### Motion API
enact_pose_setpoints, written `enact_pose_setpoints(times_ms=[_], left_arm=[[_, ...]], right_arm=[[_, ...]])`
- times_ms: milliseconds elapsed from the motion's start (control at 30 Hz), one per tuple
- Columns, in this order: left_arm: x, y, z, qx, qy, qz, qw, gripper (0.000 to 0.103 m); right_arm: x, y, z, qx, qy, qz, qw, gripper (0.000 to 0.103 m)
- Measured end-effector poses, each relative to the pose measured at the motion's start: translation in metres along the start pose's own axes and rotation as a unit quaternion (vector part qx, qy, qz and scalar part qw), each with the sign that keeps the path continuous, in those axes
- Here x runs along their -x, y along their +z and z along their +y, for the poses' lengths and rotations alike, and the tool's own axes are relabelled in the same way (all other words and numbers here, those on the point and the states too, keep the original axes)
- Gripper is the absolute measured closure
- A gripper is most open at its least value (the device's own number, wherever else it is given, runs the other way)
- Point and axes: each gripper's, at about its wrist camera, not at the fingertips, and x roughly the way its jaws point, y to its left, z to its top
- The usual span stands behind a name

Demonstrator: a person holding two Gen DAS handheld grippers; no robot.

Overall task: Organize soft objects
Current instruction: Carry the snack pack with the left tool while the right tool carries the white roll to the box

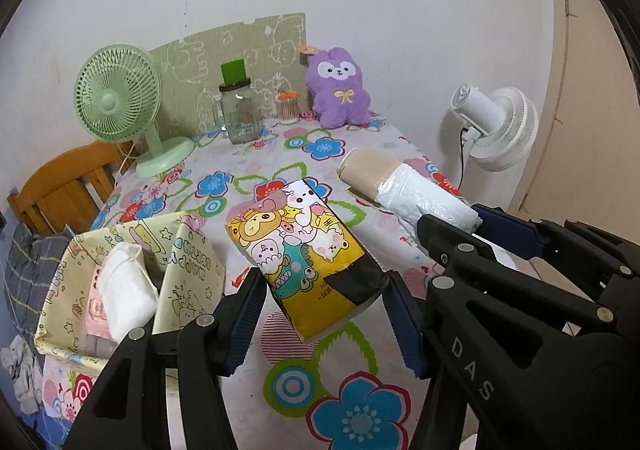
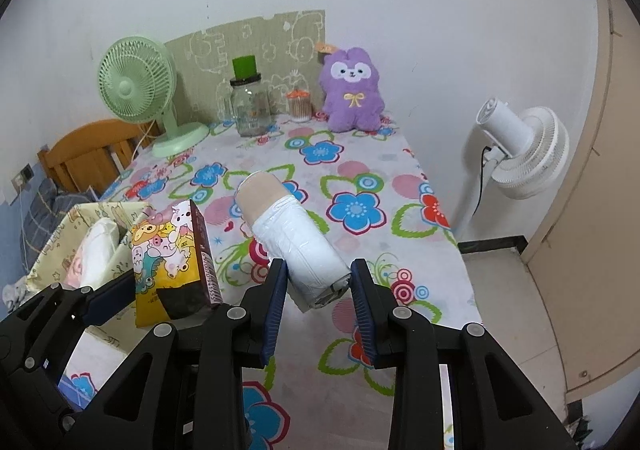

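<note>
A yellow cartoon-print tissue pack (image 1: 304, 246) is held off the floral table, my left gripper (image 1: 324, 290) shut on its lower end. The same pack (image 2: 172, 250) appears at the left of the right wrist view. My right gripper (image 2: 319, 274) is shut on the white end of a white and beige roll (image 2: 292, 234), also raised; that roll (image 1: 404, 186) shows in the left wrist view too. At the left stands a pale yellow patterned bag (image 1: 132, 228) with a white soft pack (image 1: 128, 290) inside. A purple plush toy (image 1: 338, 88) sits by the back wall.
A green desk fan (image 1: 120, 98), a glass jar with a green lid (image 1: 240, 110) and a small swab tub (image 1: 288, 108) line the back of the table (image 1: 280, 370). A white standing fan (image 2: 520, 146) is off the right edge. A wooden chair (image 1: 68, 186) is at the left.
</note>
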Motion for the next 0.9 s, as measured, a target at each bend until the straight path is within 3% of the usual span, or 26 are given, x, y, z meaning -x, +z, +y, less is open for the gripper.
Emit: enact_pose_setpoints(times_ms=[533,900], left_arm=[[0.048,0.008,0.008,-0.012,-0.002,-0.048,0.9988,0.041],[0.061,0.005,0.026,-0.009,0.001,-0.053,0.9985,0.041]], right_arm=[[0.054,0.009,0.009,0.000,-0.012,-0.051,0.999,0.067],[0.069,0.010,0.030,0.013,-0.006,-0.058,0.998,0.067]])
